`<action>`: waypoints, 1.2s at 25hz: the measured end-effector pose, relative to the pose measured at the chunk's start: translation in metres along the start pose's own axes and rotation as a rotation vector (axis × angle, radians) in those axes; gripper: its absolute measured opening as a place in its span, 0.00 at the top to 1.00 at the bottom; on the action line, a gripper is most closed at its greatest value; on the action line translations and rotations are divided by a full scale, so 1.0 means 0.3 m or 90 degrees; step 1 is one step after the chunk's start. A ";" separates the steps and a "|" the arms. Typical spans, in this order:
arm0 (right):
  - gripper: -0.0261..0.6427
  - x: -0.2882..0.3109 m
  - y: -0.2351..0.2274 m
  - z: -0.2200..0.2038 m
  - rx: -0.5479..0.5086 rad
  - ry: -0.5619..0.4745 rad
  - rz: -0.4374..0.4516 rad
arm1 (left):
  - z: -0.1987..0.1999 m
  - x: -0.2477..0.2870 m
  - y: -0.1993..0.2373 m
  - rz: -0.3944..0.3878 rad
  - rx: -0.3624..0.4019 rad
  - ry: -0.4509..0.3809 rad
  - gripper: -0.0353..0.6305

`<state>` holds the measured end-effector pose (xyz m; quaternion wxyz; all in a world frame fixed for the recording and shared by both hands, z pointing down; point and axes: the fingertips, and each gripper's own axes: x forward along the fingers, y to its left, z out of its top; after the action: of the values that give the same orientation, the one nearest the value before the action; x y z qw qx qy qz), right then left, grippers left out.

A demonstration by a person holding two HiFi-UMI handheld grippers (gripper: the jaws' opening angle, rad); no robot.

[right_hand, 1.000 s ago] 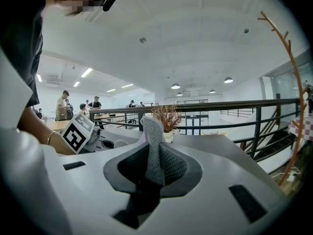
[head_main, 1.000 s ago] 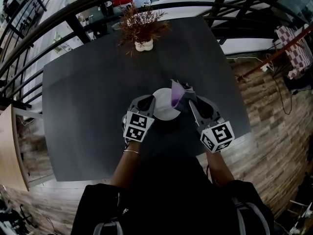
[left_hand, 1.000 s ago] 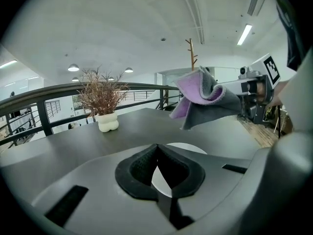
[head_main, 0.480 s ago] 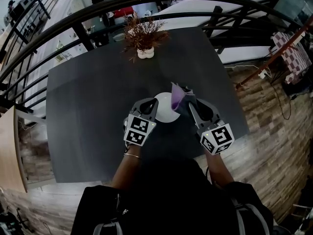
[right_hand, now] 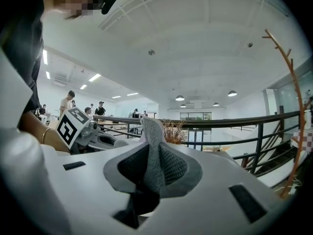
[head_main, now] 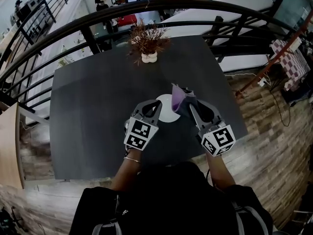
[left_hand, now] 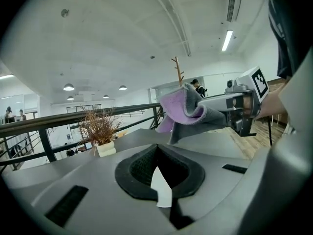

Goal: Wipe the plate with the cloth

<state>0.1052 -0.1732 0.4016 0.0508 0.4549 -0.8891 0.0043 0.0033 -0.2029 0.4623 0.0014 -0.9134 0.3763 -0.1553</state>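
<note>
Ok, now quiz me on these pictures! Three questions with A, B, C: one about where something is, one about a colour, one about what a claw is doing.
1. Where does the potted plant stand?
A) at the table's far edge
B) in its middle
C) at its near edge

2. What colour is the plate?
A) red
B) white
C) green

3. What is the right claw doing?
A) hanging open
B) gripping a spoon
C) gripping the cloth

Answers: 1 A, it stands on the railing side; 2 B, it shows white against the dark table; 3 C, grey fabric is pinched between its jaws.
</note>
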 end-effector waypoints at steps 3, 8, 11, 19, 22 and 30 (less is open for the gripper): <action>0.87 -0.024 0.006 0.026 -0.003 -0.008 0.006 | 0.024 -0.020 -0.024 0.001 0.005 -0.006 0.94; 0.87 -0.046 0.035 0.014 0.009 -0.001 0.027 | 0.049 -0.081 -0.052 0.011 0.005 -0.016 0.94; 0.87 -0.058 0.051 0.016 0.029 -0.007 0.041 | 0.066 -0.109 -0.095 0.009 0.001 -0.017 0.94; 0.87 -0.128 0.068 0.031 0.044 -0.013 0.100 | 0.135 -0.102 -0.209 0.015 0.003 -0.022 0.94; 0.87 -0.162 0.045 0.060 0.035 -0.023 0.118 | 0.175 -0.099 -0.252 0.025 -0.002 -0.031 0.94; 0.87 -0.225 0.019 0.077 0.025 -0.043 0.139 | 0.193 -0.128 -0.303 0.056 -0.003 -0.025 0.94</action>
<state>0.1378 -0.1165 0.3724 0.0107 0.3560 -0.9343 0.0119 0.0566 -0.1180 0.4071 0.0133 -0.8989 0.4163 -0.1357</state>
